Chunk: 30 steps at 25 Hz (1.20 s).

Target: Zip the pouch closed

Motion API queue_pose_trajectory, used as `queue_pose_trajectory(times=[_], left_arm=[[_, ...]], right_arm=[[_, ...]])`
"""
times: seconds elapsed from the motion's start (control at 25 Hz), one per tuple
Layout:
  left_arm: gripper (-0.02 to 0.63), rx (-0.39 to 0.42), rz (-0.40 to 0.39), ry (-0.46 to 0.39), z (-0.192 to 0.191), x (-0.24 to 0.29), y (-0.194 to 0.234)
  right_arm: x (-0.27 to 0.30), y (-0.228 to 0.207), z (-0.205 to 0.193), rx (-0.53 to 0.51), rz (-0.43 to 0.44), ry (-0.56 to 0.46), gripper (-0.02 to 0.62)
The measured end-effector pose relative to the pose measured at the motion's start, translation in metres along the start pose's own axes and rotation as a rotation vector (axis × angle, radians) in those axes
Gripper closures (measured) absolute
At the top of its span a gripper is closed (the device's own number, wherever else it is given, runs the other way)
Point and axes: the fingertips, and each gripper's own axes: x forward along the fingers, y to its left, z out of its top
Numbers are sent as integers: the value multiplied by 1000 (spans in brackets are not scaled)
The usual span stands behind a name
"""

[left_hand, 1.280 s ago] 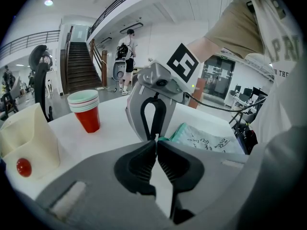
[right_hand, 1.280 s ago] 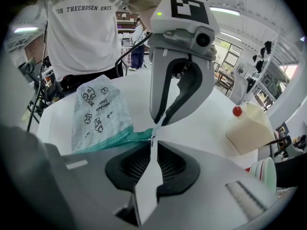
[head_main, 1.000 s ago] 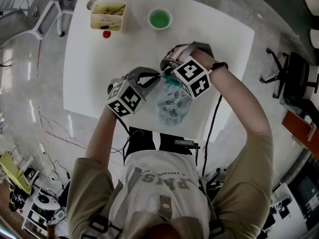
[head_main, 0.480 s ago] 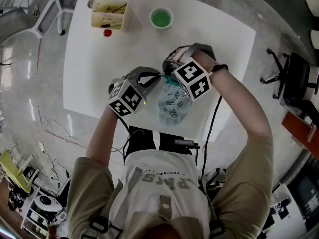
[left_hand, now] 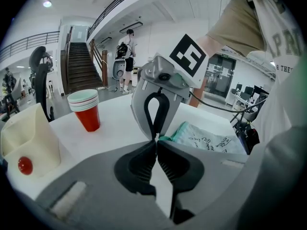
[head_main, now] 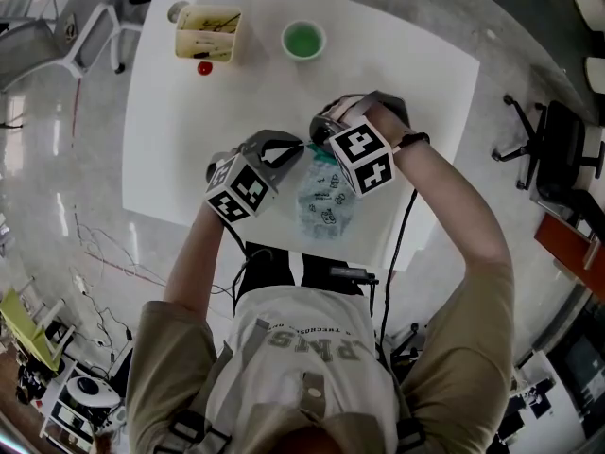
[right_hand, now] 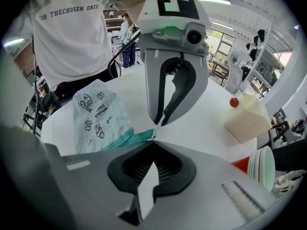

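A person in a pale printed T-shirt [head_main: 302, 348] is seen from above, standing at the near edge of a white table [head_main: 189, 159]; just beyond the near edge a pale blue pouch [head_main: 326, 201] with small dark drawings is laid flat, its teal zip [right_hand: 125, 139] at the far end; the two tools are brought tip to tip at that zip end; the left gripper [left_hand: 156, 143] is held with its jaws pressed together, pinched on the zip end of the pouch, where a small white tab is seen at its tips; the right gripper [right_hand: 152, 140] is likewise closed tight, the teal zip running straight into its tips; which of the two has the slider cannot be made out; at the far side of the table, well apart from the pouch, a cream box [head_main: 208, 28] is set, a small red ball [head_main: 202, 66] just beside it, and a stack of cups [head_main: 303, 38] to its right.
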Motion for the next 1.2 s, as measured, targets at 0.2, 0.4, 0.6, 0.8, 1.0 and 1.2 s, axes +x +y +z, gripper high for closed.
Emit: queue_pose_trajectory(times=[0.2,0.4,0.6,0.8,1.0,1.2], left_arm=[[584,-9,-1,-5,-1,1,1],[584,-15,-5,-5,0,2,-1],[584,-19,-22,-2,-1,1,-2],[584,-11,-31,4,1,1,-1],[584,-9,-44,11,1,0,-2],[584,-8,-56,18,-2,-1,-3]], right_arm=[[0,-1,-1,26,-19,5,595],[-2,1,-3,54,-29,11,595],[-3,2,-1,79,-31,12,595],[-7,0,-3,104,-37,18,595],[-7,4,-3,128,-32,24,595],[-6,6,-2,148,-37,29,595]])
